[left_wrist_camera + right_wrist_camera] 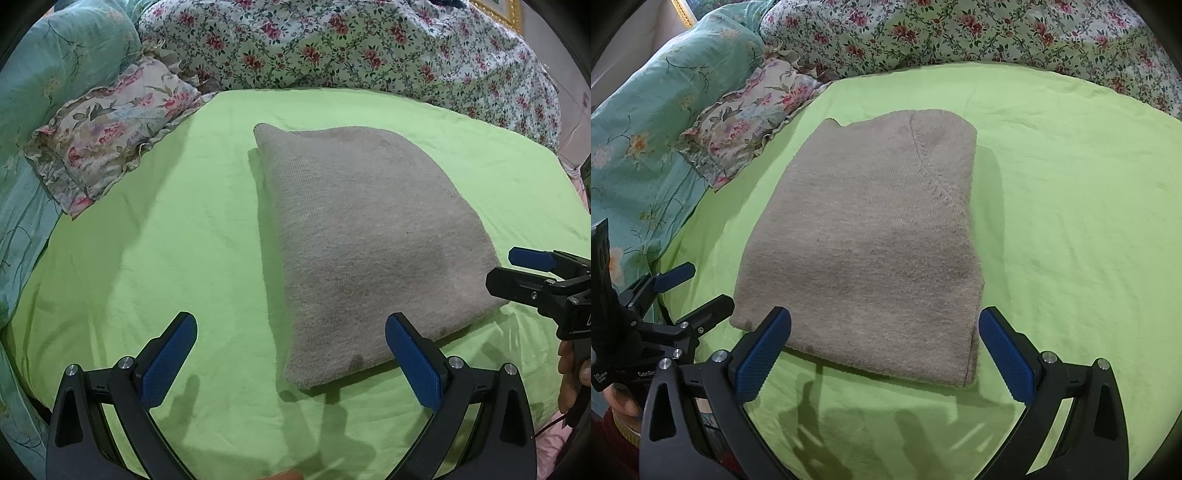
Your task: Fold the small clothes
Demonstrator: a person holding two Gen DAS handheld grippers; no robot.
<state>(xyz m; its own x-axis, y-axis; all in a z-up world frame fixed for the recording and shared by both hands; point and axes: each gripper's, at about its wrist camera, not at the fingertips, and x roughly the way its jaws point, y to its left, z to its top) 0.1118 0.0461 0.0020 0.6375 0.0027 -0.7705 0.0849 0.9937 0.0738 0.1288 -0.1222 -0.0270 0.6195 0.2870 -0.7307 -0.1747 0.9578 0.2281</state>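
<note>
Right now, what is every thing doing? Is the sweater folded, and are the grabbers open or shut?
Grey sweater: folded into a flat stack, lying on the sheet, not gripped.
Left gripper: open, empty, near the sweater's front edge.
Right gripper: open, empty, near the sweater's front edge.
Green sheet: spread flat, lightly wrinkled.
Floral pillow: lying beside the sweater, apart from it.

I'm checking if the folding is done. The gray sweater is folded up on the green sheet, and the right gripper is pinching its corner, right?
Not quite. The gray sweater does lie folded on the green sheet, but the right gripper isn't pinching it. The right wrist view shows its jaws wide open near the sweater's front edge, gripping nothing.
</note>
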